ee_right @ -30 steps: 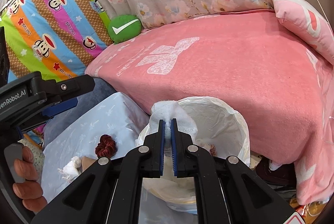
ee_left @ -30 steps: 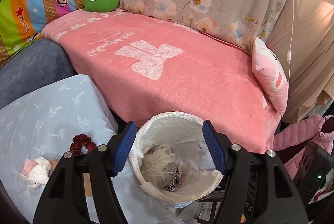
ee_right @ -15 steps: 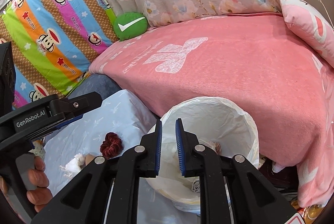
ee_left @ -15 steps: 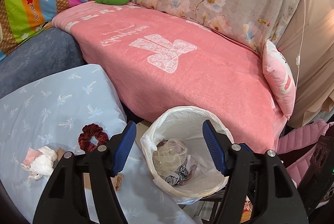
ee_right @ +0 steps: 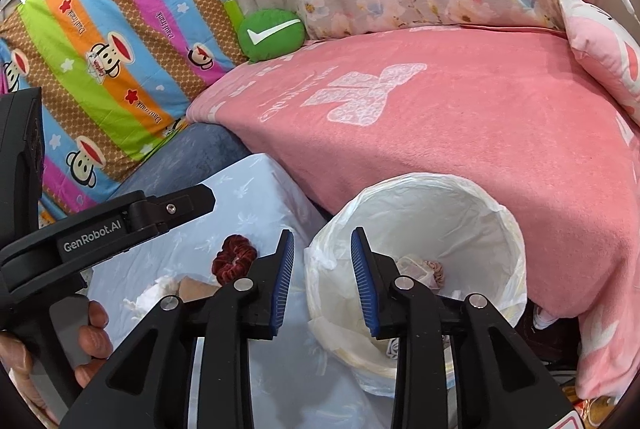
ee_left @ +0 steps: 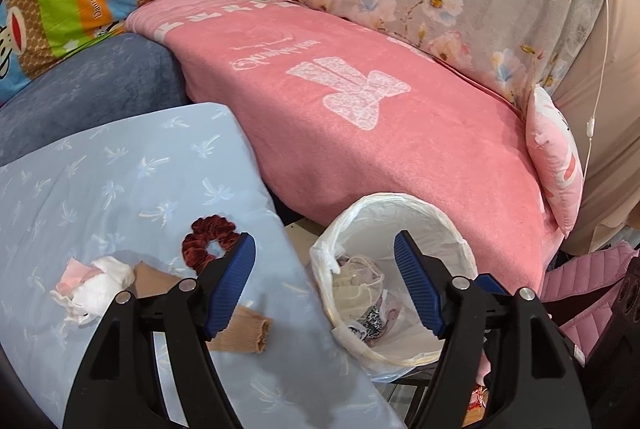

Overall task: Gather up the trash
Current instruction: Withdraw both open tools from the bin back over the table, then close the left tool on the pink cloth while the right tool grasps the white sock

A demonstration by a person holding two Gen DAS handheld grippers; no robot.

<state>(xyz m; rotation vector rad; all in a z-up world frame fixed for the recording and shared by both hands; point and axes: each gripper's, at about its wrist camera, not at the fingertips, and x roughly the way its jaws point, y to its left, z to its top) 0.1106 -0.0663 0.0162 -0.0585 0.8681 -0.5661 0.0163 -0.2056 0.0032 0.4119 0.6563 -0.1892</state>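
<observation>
I find my left gripper (ee_left: 324, 283) with its jaws apart and widening, nothing between the pads; it hangs over the gap between the light-blue cloth (ee_left: 132, 165) and the trash bin (ee_left: 440, 213). My right gripper (ee_right: 323, 279) has its jaws parting as well, with nothing clamped; through the gap I see only the bin's near rim and its white liner (ee_right: 472, 229). The bin stands against the drop of the pink blanket (ee_left: 360, 101), just beside the blue cloth's edge, and holds crumpled pale material and a small dark-patterned scrap at the bottom. On the blue cloth lies uncollected trash: a white crumpled tissue with a pink piece (ee_left: 94, 283), and beside it a tan cardboard piece (ee_left: 244, 329), partly hidden by my left finger. A dark red scrunchie (ee_left: 202, 237) lies just beyond these, touching neither. In the right wrist view, a person's hand (ee_right: 86, 337) grips the left gripper's handle at the lower left edge.
</observation>
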